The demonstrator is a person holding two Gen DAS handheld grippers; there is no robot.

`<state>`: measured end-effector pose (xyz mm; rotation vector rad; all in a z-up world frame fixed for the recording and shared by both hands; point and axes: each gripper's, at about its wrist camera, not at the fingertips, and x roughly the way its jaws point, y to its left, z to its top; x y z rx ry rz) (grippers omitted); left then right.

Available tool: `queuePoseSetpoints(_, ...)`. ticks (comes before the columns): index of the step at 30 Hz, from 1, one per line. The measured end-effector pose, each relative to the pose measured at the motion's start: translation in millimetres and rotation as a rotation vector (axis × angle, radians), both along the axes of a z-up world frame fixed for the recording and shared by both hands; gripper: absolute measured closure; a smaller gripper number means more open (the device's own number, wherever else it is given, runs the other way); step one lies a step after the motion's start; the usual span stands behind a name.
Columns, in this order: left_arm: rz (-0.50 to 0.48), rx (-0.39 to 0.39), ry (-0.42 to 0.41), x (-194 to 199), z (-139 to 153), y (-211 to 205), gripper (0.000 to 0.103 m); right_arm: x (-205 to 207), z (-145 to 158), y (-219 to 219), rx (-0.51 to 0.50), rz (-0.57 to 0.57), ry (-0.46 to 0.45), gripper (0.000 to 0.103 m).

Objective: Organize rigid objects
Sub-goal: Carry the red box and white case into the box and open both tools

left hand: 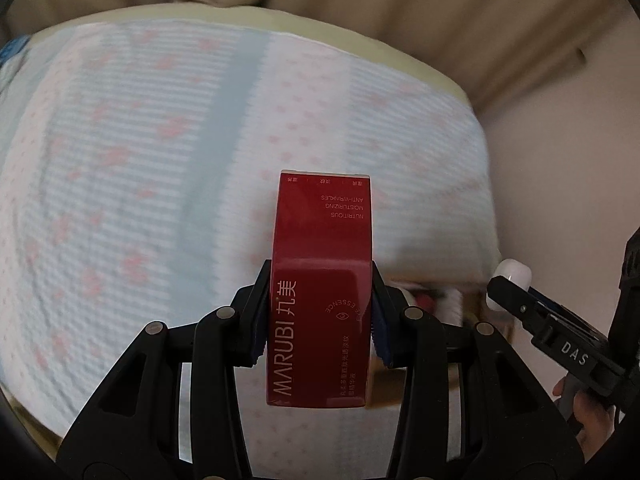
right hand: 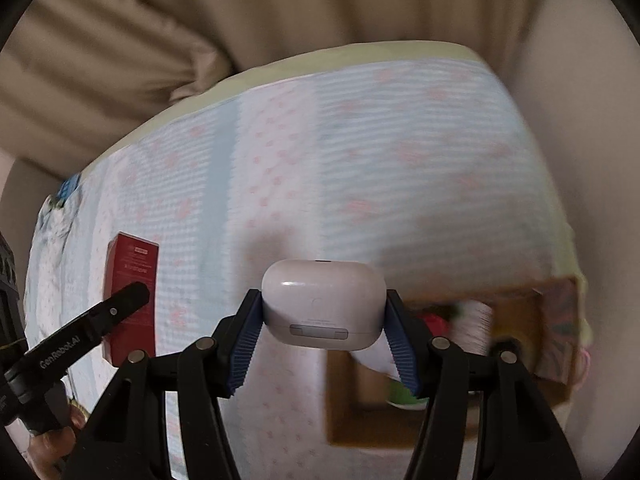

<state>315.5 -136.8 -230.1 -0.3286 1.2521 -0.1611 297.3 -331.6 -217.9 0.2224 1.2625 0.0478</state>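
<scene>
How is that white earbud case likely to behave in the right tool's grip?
The white earbud case looks glossy and rounded, so it could slip or twist between the right tool pads. It seems stiff and probably light. The hinged lid might pop open if squeezed.

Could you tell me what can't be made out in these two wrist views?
- Right wrist view: contents of the brown box, motion-blurred and partly behind the right gripper.
- Left wrist view: small print on the red box, too small.
- Both views: the bed's pink pattern, blurred.

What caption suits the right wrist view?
Right gripper clamps a white earbud case above a patterned bed.
</scene>
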Motion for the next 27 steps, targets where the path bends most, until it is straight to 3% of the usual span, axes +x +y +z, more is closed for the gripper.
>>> queuePoseSetpoints(8,-0.173,-0.022,0.032,-20.8,-15.3,-99.1,0.065,-51.3,-3.8,-104.7,-0.046,-0.182,0.040,0.048)
queuePoseSetpoints(13,-0.257,0.000,0.068,-37.4,-34.2,-145.4,0.065,-62.8,-14.9,-148.7,-0.053,-0.231,0.077,0.048)
queuePoseSetpoints(20,-0.328,0.070,0.121,-57.3,-66.8,-178.2,0.065,-69.6,-44.2,-193.3,-0.029,-0.247,0.131,0.048)
queuePoseSetpoints(27,-0.317,0.141,0.149,-70.3,-96.3,-189.3,0.065,-58.2,-83.6,-205.7,-0.002,-0.180,0.172,0.048)
